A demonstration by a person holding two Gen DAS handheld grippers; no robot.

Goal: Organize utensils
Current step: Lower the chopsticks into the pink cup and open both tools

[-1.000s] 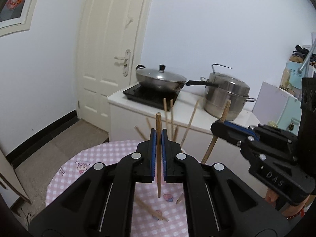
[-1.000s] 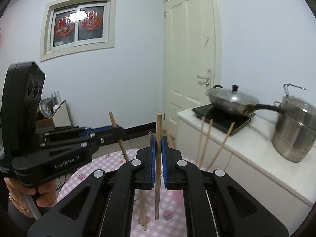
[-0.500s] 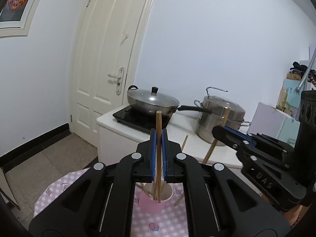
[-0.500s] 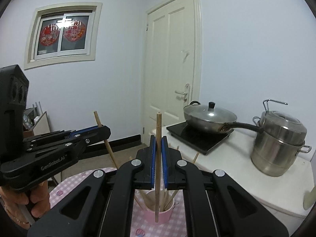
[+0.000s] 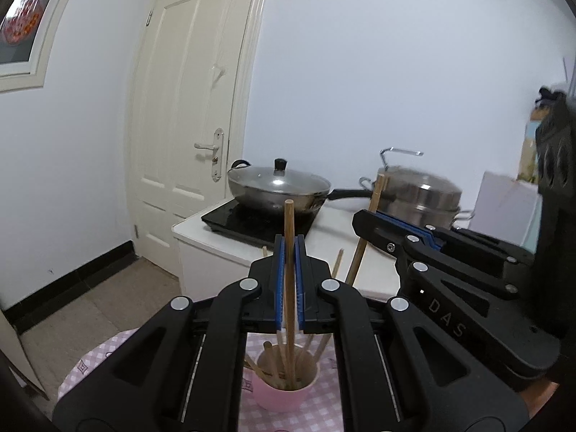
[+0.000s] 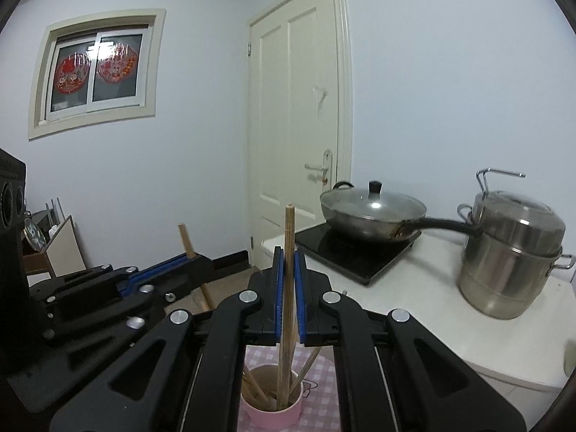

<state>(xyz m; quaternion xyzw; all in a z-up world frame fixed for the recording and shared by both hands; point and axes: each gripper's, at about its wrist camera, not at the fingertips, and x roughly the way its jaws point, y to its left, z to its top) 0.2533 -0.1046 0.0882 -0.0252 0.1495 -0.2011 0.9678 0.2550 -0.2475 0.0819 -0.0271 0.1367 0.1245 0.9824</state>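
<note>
A pink cup point(image 5: 284, 394) holding several wooden chopsticks stands on the pink checked tablecloth point(image 5: 90, 363); it also shows in the right wrist view point(image 6: 271, 412). My left gripper point(image 5: 289, 252) is shut on an upright wooden chopstick point(image 5: 288, 223) whose lower end reaches into the cup. My right gripper point(image 6: 287, 261) is shut on another upright chopstick point(image 6: 289, 230), its lower end also inside the cup. The right gripper shows in the left wrist view point(image 5: 363, 217) at the right, and the left gripper shows in the right wrist view point(image 6: 201, 261) at the left.
Behind the table a white counter point(image 5: 201, 232) carries a black cooktop point(image 5: 230, 219) with a lidded wok point(image 5: 279, 187) and a steel steamer pot point(image 5: 419, 194). A cream door point(image 5: 190, 115) is at the left. A window point(image 6: 95, 70) is in the left wall.
Both grippers have come down over the cup with their chopsticks. The chopsticks' lower ends, above the table before, are now inside the cup, which fills more of both views.
</note>
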